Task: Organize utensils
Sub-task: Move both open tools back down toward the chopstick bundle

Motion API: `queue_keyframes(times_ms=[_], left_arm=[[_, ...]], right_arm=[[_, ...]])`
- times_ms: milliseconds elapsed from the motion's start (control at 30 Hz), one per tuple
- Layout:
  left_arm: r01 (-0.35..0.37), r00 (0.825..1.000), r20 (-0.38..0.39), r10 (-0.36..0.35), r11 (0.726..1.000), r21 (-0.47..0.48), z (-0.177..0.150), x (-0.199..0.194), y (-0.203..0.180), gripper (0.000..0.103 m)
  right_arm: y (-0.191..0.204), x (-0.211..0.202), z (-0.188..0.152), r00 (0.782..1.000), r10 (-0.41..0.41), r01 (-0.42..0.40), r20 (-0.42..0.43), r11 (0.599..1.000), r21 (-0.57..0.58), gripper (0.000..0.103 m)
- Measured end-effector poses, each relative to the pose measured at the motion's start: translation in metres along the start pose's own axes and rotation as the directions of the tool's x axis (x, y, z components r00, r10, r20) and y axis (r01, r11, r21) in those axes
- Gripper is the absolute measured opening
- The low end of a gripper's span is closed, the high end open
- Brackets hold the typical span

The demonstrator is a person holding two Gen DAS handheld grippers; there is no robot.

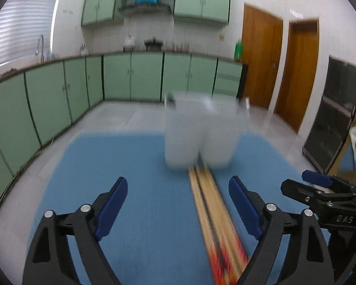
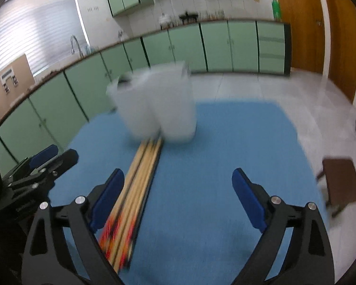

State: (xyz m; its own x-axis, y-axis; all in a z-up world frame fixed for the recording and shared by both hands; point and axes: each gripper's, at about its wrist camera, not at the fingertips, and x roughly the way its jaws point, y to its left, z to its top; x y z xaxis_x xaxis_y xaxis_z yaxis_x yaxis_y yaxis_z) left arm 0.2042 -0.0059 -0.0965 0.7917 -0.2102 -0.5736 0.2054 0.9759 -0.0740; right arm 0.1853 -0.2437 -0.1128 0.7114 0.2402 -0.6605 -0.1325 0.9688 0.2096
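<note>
A bundle of wooden chopsticks [image 1: 211, 211] lies flat on the blue tabletop [image 1: 142, 166], and everything else is placed here relative to that bundle. The sticks are pale wood with red and orange patterned ends nearest the cameras; their plain tips point away and reach the foot of a white two-compartment utensil holder [image 1: 199, 137], which stands upright at the far end of the bundle. The tips sit right where the holder's two rounded compartments meet; motion blur hides whether they touch it.

The left gripper [image 1: 178, 201] hangs above the bundle with its jaws spread wide and nothing between the blue pads; the chopsticks run under the gap, close to the right-hand finger [image 1: 245, 209]. In the left wrist view the right gripper [image 1: 318, 185] appears just to the right of the bundle, at the picture's edge.

From the right wrist view the same chopsticks [image 2: 137, 190] pass beneath the left-hand finger [image 2: 106, 201] of the right gripper [image 2: 178, 194], whose jaws are likewise spread wide and empty. The holder [image 2: 159, 109] again stands beyond the bundle's far tips. The left gripper [image 2: 45, 163] shows to the left of the bundle.

A brown stool [image 2: 341, 180] stands on the floor well to the right of the chopsticks, off the tabletop [image 2: 225, 154]. Green cabinets [image 1: 59, 95] line the walls far behind the holder.
</note>
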Motion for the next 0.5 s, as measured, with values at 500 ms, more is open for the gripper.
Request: queue_keyframes(times_ms=[500], left_arm=[[-0.05, 0.976, -0.211, 0.054, 0.998, 0.027, -0.073, -0.014, -0.002, 0.089]], right_arm=[[0.026, -0.011, -0.085, 0.984, -0.049, 0.036, -0.171, 0.996, -0.08, 0.089]])
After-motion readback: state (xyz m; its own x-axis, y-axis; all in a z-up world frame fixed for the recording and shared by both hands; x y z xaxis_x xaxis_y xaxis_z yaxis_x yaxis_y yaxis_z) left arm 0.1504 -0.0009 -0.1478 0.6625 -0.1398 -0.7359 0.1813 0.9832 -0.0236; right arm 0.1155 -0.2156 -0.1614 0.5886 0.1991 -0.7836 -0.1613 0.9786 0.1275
